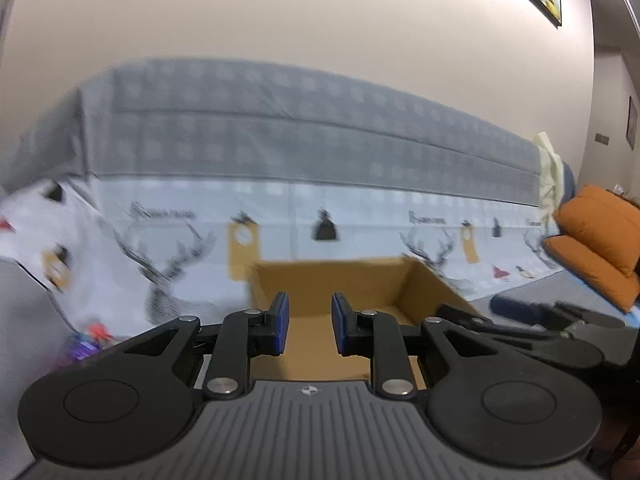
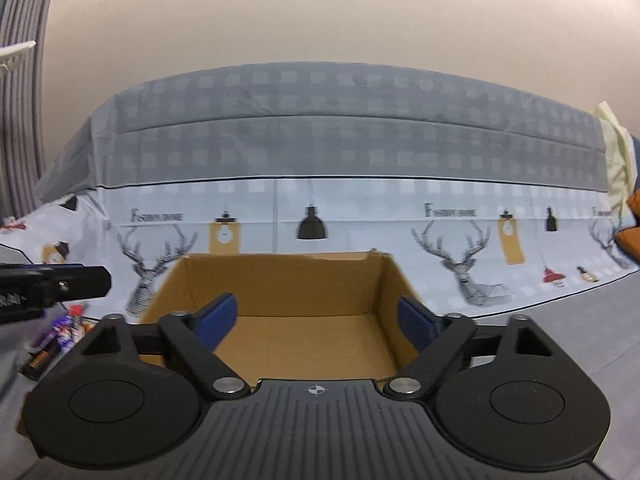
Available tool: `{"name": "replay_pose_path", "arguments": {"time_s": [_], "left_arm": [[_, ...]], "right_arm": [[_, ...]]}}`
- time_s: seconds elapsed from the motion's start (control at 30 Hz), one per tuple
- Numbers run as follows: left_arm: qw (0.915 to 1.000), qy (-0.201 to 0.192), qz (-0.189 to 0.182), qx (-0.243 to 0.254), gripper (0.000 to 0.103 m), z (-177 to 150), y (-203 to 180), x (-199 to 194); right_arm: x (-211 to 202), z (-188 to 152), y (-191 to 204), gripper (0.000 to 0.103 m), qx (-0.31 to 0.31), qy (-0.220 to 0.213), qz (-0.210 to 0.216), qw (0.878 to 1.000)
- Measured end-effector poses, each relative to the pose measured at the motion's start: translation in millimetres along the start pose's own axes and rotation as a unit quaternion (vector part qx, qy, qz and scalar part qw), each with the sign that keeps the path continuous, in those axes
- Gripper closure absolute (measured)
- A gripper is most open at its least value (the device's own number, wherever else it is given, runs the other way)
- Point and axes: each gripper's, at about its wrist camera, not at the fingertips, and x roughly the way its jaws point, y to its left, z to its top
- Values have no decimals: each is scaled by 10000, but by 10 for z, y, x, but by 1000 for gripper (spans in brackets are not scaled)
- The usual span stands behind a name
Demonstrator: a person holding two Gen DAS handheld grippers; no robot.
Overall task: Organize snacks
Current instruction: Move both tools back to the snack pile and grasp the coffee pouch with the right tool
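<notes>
So: snack packets (image 2: pixel 60 336) sit in a loose pile at about 9 o'clock of the cardboard box (image 2: pixel 280 280), which looks bare inside. Left gripper (image 1: pixel 310 330) is narrowed, nothing between the pads; right gripper (image 2: pixel 316 322) gapes wide, also carrying nothing. I'd swing left toward the pile, pinch one packet by its edge, lift clear of the box's near wall. Sofa back (image 2: pixel 320 128) blocks 12 o'clock; grey seat at 3 o'clock offers room.

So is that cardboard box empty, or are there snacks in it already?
Empty, as far as shown: the cardboard box stands open-topped, and its visible floor is bare brown card. The snacks lie outside, to its left.
</notes>
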Motion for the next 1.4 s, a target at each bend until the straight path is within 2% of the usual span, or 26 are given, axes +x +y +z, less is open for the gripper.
{"name": "replay_pose_path", "arguments": {"time_s": [0.03, 0.07, 0.1, 0.13, 0.2, 0.27, 0.33, 0.4, 0.53, 0.63, 0.73, 0.83, 0.87, 0.9, 1.0, 1.17, 1.27, 1.4], "left_arm": [[9999, -81, 94, 89, 78, 70, 108, -81], [9995, -162, 200, 191, 78, 124, 195, -157], [9985, -257, 372, 301, 78, 182, 318, -241], [9976, -300, 525, 334, 78, 216, 441, -308], [9961, -371, 769, 212, 78, 188, 706, -451], [9942, -381, 998, 141, 78, 0, 904, -540], [9914, 23, 1307, 74, 79, -103, 1044, -530], [9901, -346, 1359, 49, 78, -85, 1131, -660], [9874, -106, 1571, -165, 78, -109, 1330, -620], [9856, -22, 1670, -279, 78, -119, 1436, -584], [9842, 28, 1747, -287, 78, -183, 1498, -532], [9838, 130, 1763, -290, 78, -285, 1562, -465], [9837, 169, 1768, -280, 78, -307, 1578, -441], [9836, 189, 1772, -271, 78, -323, 1586, -422], [9836, 238, 1766, -279, 78, -355, 1618, -363], [9839, 288, 1748, -242, 77, -370, 1614, -318], [9840, 313, 1745, -187, 77, -378, 1612, -301], [9835, 307, 1761, -264, 77, -372, 1652, -303]], "right_arm": [[4, 2, 58, 38, 28, -2, 101, 9999], [2, 7, 118, 53, 46, -7, 214, 9998], [-3, 13, 209, 61, 51, -34, 375, 9993], [-11, 18, 278, 64, 42, -64, 488, 9988], [-51, 23, 463, 66, -2, -153, 784, 9968], [-95, 22, 661, 66, -68, -227, 1128, 9933], [-135, 7, 891, 66, -181, -272, 1526, 9878], [-148, -27, 1112, 66, -270, -223, 1903, 9811], [-100, -141, 1560, 66, -563, 59, 2454, 9678], [9, -259, 1905, 61, -859, 405, 2669, 9590], [245, -406, 2190, 54, -1042, 1030, 2601, 9544], [501, -557, 2370, 24, -1008, 1713, 2438, 9493], [555, -598, 2398, 10, -961, 1864, 2385, 9482], [622, -650, 2430, 4, -896, 2057, 2382, 9449], [878, -797, 2555, 0, -715, 2677, 2291, 9331], [1143, -1096, 2694, 0, -759, 3080, 2120, 9243], [1073, -1224, 2870, 0, -1431, 2716, 1999, 9305], [1028, -1253, 2832, 2, -1476, 2551, 2145, 9312]]}}
